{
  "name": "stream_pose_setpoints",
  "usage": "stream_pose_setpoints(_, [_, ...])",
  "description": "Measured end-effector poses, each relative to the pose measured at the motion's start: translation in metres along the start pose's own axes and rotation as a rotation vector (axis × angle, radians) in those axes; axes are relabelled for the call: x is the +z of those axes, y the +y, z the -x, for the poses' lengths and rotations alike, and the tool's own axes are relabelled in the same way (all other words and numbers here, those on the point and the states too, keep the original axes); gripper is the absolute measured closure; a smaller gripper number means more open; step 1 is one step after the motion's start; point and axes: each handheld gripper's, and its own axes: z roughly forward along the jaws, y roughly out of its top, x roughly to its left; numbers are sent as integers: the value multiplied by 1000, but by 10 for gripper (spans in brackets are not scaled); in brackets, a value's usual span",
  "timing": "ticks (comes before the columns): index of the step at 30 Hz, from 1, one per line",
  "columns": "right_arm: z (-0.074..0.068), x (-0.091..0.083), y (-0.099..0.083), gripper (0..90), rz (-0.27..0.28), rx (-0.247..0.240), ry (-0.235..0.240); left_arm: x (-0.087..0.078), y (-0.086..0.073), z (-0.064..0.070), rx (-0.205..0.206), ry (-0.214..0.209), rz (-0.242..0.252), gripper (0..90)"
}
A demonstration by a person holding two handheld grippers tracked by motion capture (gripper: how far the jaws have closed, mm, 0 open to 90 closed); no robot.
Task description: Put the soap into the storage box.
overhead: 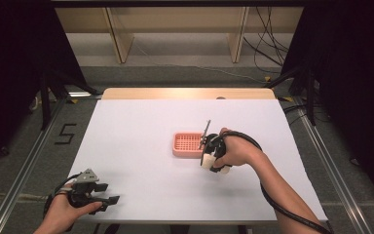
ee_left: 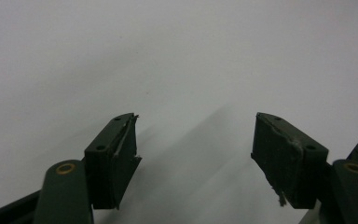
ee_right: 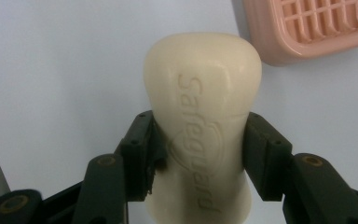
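A cream bar of soap (ee_right: 203, 121), embossed with a brand name, sits clamped between the jaws of my right gripper (ee_right: 198, 158). In the high view the right gripper (overhead: 209, 158) holds the soap (overhead: 207, 161) just off the right end of a pink slatted soap dish (overhead: 186, 145) near the table's middle. The dish's corner (ee_right: 307, 28) lies at the upper right of the right gripper view. My left gripper (overhead: 106, 195) rests near the table's front left corner, its jaws apart over bare white tabletop. Its fingertips (ee_left: 116, 158) have nothing between them.
The white table (overhead: 141, 122) has a wooden strip along its far edge. Shelving legs and cables stand on the floor beyond it. A metal rail and a floor mark "5" (overhead: 65, 132) lie to the left.
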Motion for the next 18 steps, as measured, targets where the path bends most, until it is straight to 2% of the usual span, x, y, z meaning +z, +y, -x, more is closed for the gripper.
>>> stream_pose_setpoints(2, [2, 0, 0, 504, 3, -20, 8, 0, 0, 0, 4, 14, -3, 303])
stream_pose_setpoints(4, [2, 0, 0, 504, -2, -3, 1, 1, 0, 0, 6, 17, -3, 303])
stream_pose_setpoints(6, [5, 0, 0, 504, 13, -30, 5, 1, 0, 0, 0, 17, -3, 303])
stream_pose_setpoints(7, [3, -1, 1, 504, 4, -8, 3, 1, 0, 0, 1, 17, -3, 304])
stream_pose_setpoints(9, [4, -2, 1, 504, 4, -8, 4, 1, 0, 0, 0, 17, -3, 303])
stream_pose_setpoints(10, [3, -3, 2, 504, -5, 9, -2, 1, 0, 0, 1, 16, -4, 303])
stream_pose_setpoints(15, [7, -3, 2, 504, 5, -14, -2, 1, 0, 0, 1, 15, -4, 303])
stream_pose_setpoints(17, [6, -3, 3, 504, -2, 7, 1, 1, 0, 0, 11, 11, 2, 303])
stream_pose_setpoints(18, [6, -4, 3, 504, -7, 14, 1, 1, 0, 0, 1, 8, 2, 303])
